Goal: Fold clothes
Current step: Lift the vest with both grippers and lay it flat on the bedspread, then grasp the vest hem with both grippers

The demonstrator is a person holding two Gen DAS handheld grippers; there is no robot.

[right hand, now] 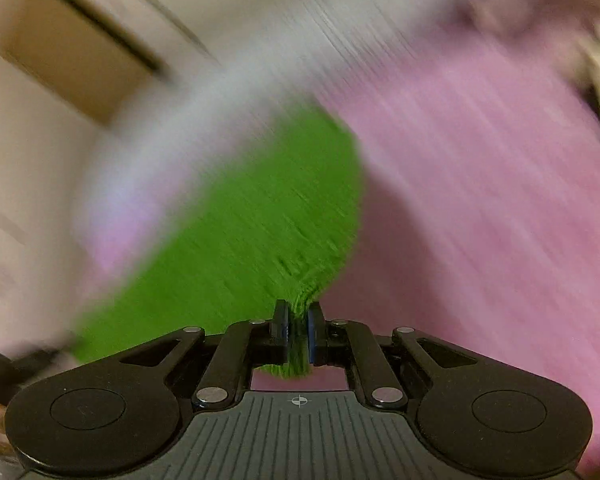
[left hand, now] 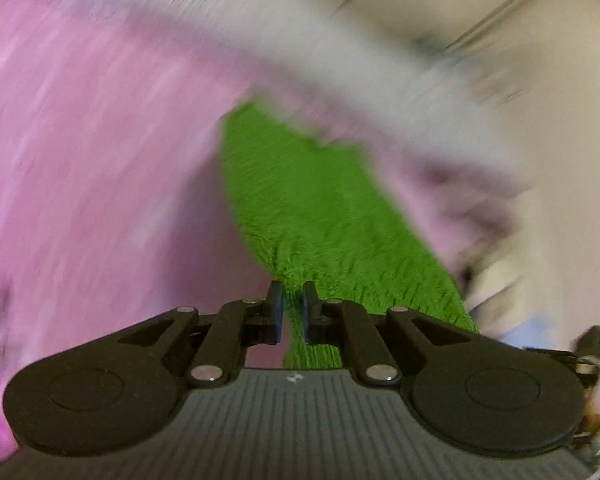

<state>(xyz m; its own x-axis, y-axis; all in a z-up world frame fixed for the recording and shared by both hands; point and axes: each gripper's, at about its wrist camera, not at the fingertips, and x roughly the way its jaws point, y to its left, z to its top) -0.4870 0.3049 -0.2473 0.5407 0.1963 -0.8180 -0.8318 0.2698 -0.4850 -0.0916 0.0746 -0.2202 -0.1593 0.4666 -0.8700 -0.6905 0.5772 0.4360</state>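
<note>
Over a blurred pink sheet [left hand: 80, 160], both the left gripper [left hand: 292, 304] and right gripper [right hand: 299, 320] have jaws pinching a green cloth [left hand: 312, 208] stretching toward 12 o'clock.

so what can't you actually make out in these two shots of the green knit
- Green knit garment: its type and full shape; in both wrist views only a strip shows, the rest cut off behind each gripper body.
- Pink surface: motion blur smears its texture, so I cannot tell what it is.
- Room behind, both views: blurred to pale streaks.
- Left gripper and right gripper: shut on the knit, but how much cloth each has bunched is hidden between the jaws.
</note>
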